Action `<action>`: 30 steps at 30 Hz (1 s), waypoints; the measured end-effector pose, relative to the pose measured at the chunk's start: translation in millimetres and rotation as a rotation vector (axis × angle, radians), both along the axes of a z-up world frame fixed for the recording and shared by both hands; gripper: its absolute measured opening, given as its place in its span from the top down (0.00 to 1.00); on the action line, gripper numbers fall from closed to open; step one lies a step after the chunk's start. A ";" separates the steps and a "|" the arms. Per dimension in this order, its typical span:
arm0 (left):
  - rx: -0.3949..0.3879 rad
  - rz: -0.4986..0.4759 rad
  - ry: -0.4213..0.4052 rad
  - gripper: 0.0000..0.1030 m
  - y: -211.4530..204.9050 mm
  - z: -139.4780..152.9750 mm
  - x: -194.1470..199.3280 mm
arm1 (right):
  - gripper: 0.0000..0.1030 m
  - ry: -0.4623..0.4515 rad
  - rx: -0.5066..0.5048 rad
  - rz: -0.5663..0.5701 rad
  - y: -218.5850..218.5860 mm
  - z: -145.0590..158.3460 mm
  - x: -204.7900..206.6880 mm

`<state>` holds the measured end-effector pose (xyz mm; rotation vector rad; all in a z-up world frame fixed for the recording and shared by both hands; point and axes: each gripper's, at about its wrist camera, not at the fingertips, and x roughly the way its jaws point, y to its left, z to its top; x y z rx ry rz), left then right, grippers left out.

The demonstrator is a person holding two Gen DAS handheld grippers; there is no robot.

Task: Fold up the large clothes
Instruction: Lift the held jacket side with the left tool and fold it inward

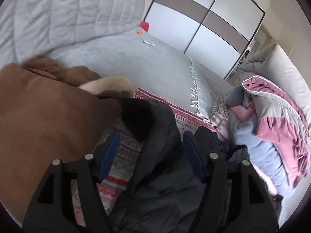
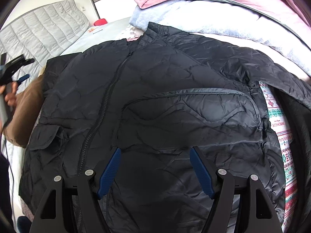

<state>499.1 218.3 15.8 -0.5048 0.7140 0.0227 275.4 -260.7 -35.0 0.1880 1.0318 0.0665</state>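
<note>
At the far left of the right wrist view the left gripper (image 2: 18, 69) is seen small and lifted above the bed, held by a hand (image 2: 9, 97). Its own camera shows its jaws spread with nothing between the blue pads (image 1: 108, 155); only cloth lies below them. Next to it lies a brown coat (image 1: 44, 116) with a pale fur trim (image 1: 110, 84), resting at the left side of the black quilted jacket (image 2: 155, 97).

The jacket is the task's thing. It lies flat on the bed, front side up, zipper (image 2: 101, 112) closed, on a patterned blanket (image 2: 279, 128). One sleeve is already laid across the chest, so I judge the folding as begun but not far: the right side and the fold of the body into a smaller packet are still to do. The brown coat looks only partly folded, but I cannot say it surely.

The right gripper (image 2: 155, 167) hangs over the lower part of the jacket, jaws spread, pinching nothing; whether the tips touch the fabric I cannot tell.

To the right, a heap of pink and pale blue bedding (image 1: 272, 120) lies beside the jacket.

The jacket's left edge goes under the brown coat, its right part falls into shadow, and its hem is cut off behind the gripper. Small objects near the grey headboard (image 1: 68, 15), one of them red (image 1: 144, 26), are too small to name.
</note>
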 end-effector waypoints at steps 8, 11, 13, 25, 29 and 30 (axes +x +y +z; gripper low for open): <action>-0.113 0.016 0.185 0.22 -8.5 -50.2 79.0 | 0.28 0.014 -0.009 0.027 5.2 -2.2 1.0; -0.122 0.077 0.183 0.49 -7.3 -60.5 92.4 | 0.28 0.012 -0.020 0.030 5.8 -2.6 0.9; -0.042 0.084 0.163 0.96 -18.8 -49.6 92.1 | 0.28 0.023 -0.020 0.017 2.8 -5.2 1.7; 0.657 0.216 -0.506 0.93 -93.1 84.7 -139.2 | 0.28 0.014 0.018 0.021 2.8 -2.2 -1.1; 0.611 0.198 -0.316 0.80 -54.7 53.6 -145.9 | 0.28 0.020 0.016 0.021 4.4 -3.6 0.1; 0.572 0.202 -0.270 0.79 -44.2 46.4 -139.6 | 0.28 0.023 0.019 0.021 3.8 -4.5 0.6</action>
